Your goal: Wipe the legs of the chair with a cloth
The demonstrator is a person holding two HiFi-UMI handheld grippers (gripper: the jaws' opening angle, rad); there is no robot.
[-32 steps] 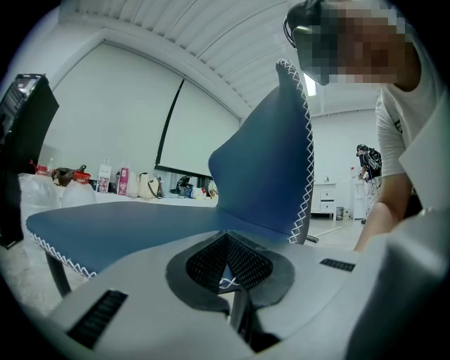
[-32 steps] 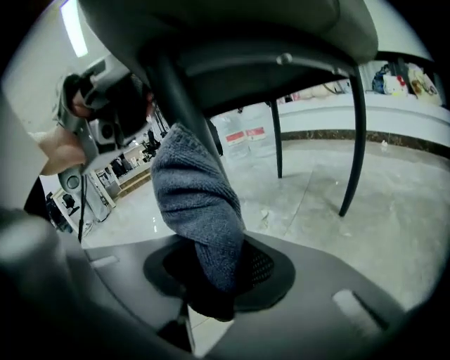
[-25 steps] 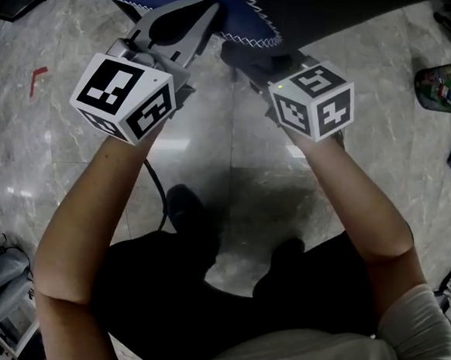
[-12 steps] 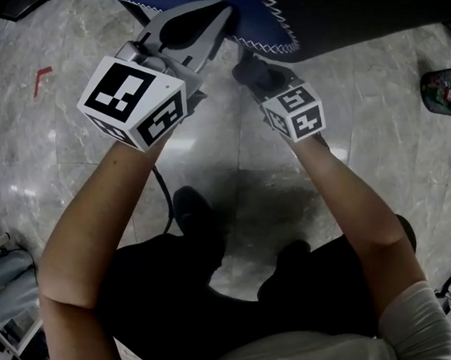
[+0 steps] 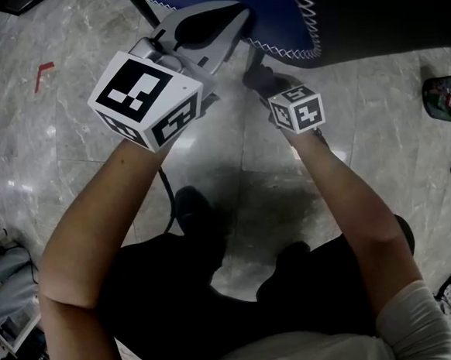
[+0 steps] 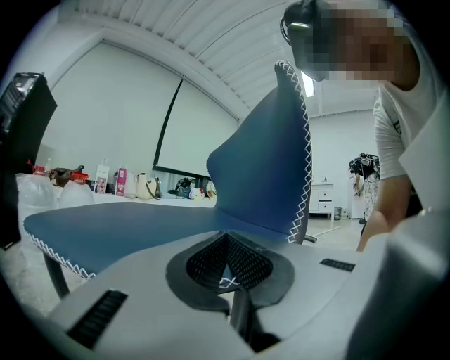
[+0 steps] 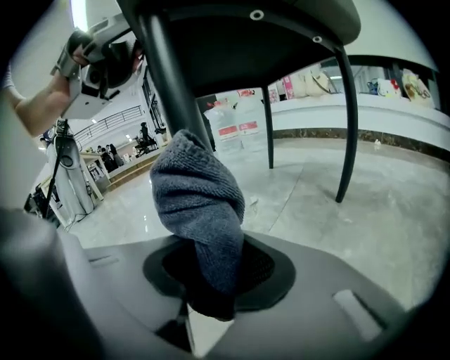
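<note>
The chair has a blue seat (image 5: 219, 1) with white stitching and thin black legs. In the right gripper view one black leg (image 7: 165, 77) runs up to the dark underside of the seat. A grey knitted cloth (image 7: 200, 211) bulges out of my right gripper (image 7: 211, 295), which is shut on it, and the cloth lies against that leg. In the head view the right gripper (image 5: 257, 72) is low, under the seat's front edge. My left gripper (image 5: 224, 20) is at the seat's edge. In its own view the left gripper (image 6: 228, 281) is shut, the blue seat (image 6: 133, 228) and backrest (image 6: 271, 169) just beyond.
Two more chair legs (image 7: 348, 126) stand farther back on the grey marble floor (image 5: 93, 170). A green bin (image 5: 446, 96) is at the right edge, and a black cable (image 5: 162, 188) runs by the person's feet. A counter with bottles (image 6: 105, 179) lies beyond the chair.
The right gripper has gone lower and farther forward under the seat with the cloth. The left gripper has shifted slightly right along the seat's edge.
</note>
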